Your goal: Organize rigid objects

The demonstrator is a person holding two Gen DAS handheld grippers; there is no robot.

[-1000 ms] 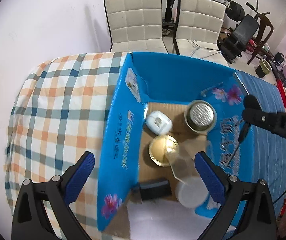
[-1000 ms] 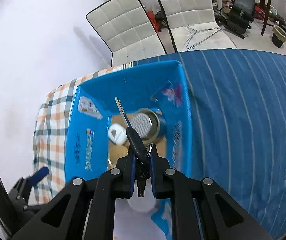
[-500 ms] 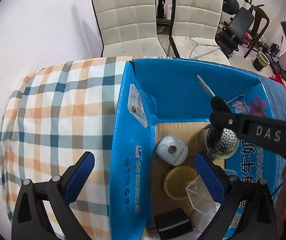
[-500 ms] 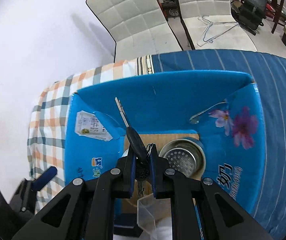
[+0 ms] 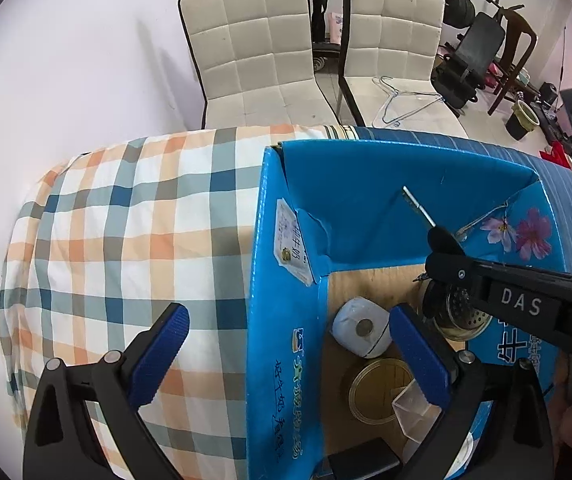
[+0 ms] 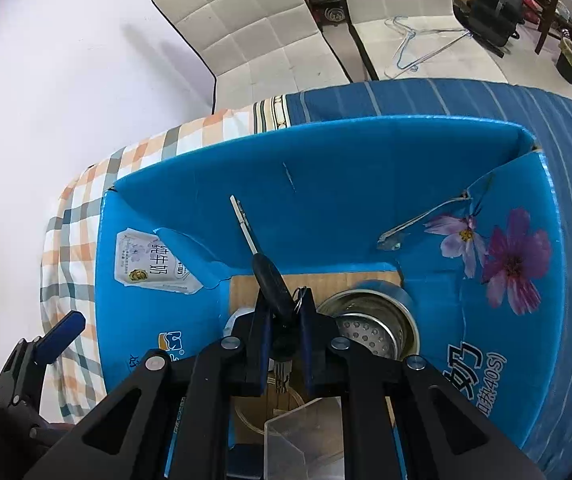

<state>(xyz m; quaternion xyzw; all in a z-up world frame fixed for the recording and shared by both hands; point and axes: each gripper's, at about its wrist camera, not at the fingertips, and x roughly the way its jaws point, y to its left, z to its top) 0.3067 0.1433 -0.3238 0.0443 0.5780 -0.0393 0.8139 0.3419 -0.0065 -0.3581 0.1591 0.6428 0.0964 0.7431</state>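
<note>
My right gripper (image 6: 282,312) is shut on a black-headed key (image 6: 264,266) with its metal blade pointing up, held over the open blue cardboard box (image 6: 326,168). The key (image 5: 438,238) and right gripper (image 5: 442,268) also show in the left wrist view. Inside the box lie a metal strainer cup (image 6: 370,330), a white round case (image 5: 362,330), a gold lid (image 5: 380,390), a clear plastic box (image 6: 306,436) and a black block (image 5: 362,460). My left gripper (image 5: 286,356) is open and empty, straddling the box's left wall (image 5: 282,320).
The box stands on a bed with a checked sheet (image 5: 126,232) on the left and a blue striped cover (image 6: 506,108) on the right. Two white chairs (image 5: 262,60) stand behind the bed, one with a wire hanger (image 5: 402,100).
My right gripper has carried the key further over the box and lower toward its inside. My left gripper has shifted left, its view now centred on the box's left wall.
</note>
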